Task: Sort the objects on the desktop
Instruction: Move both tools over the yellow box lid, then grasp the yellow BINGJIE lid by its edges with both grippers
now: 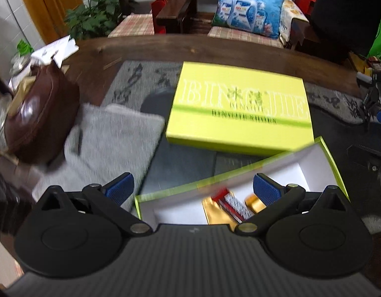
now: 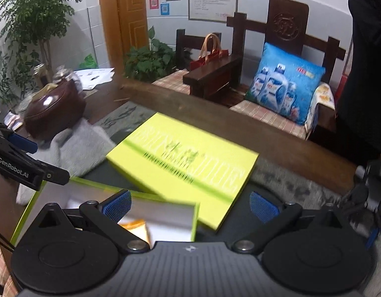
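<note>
An open lime-green box with a white inside lies just below my left gripper, which is open and holds nothing. Inside it lie a gold packet, a red and white pack and a small gold item. The box's green lid rests flat on the table beyond it. In the right wrist view my right gripper is open above the same box and the lid. The left gripper shows at that view's left edge.
A brown round pouch and a grey fluffy cloth lie at the left on the dark wooden table. Papers and glass jars stand at the far left. Wooden chairs with a blue cushion stand behind the table.
</note>
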`<state>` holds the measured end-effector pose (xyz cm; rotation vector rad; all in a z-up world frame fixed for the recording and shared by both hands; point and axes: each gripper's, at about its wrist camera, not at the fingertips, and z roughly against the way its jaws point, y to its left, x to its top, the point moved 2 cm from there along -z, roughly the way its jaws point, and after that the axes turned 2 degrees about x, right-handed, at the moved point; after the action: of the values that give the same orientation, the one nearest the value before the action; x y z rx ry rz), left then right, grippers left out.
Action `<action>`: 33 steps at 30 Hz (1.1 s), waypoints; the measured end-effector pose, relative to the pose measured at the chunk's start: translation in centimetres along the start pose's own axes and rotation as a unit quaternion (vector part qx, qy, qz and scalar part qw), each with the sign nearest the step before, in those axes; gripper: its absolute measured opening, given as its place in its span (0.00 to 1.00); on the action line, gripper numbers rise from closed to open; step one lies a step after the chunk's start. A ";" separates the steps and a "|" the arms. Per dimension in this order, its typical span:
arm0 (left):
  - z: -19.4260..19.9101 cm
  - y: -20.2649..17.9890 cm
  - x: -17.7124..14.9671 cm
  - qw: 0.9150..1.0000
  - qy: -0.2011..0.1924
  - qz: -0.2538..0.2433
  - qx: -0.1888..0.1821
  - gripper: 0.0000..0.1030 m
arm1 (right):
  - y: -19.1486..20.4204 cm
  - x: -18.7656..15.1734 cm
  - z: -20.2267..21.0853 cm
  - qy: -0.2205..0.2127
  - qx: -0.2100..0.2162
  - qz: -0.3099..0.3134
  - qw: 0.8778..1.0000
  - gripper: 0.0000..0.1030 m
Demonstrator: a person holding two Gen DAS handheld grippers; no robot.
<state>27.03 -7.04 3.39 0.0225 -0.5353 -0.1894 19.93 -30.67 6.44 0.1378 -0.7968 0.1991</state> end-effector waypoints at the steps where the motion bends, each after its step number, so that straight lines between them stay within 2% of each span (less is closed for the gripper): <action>1: -0.2 0.2 0.7 1.000 -0.002 -0.002 0.000 1.00 | -0.3 0.5 -0.4 0.000 -0.005 0.000 1.000 1.00; 9: -3.9 2.2 5.3 0.999 -0.004 0.013 -0.030 1.00 | -3.5 3.2 -4.6 0.022 -0.020 -0.035 0.999 1.00; 17: -9.2 3.6 8.7 0.999 -0.005 0.036 -0.038 0.99 | -6.9 3.2 -9.9 0.051 -0.035 -0.096 0.993 1.00; 25: -13.6 3.9 9.9 0.998 -0.002 0.045 -0.049 1.00 | -9.3 1.3 -14.5 0.088 -0.028 -0.133 0.987 1.00; 31: -16.5 4.6 10.0 0.993 0.012 0.086 -0.084 1.00 | -9.0 0.7 -16.7 0.106 -0.024 -0.137 0.985 1.00; 33: -17.3 4.6 9.9 0.993 0.015 0.088 -0.083 1.00 | -8.9 0.5 -17.2 0.111 -0.019 -0.144 0.983 1.00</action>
<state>44.98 -4.85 -6.14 -0.1823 -0.4875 -0.0611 34.26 -35.86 -5.54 0.1883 -0.5500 -0.0739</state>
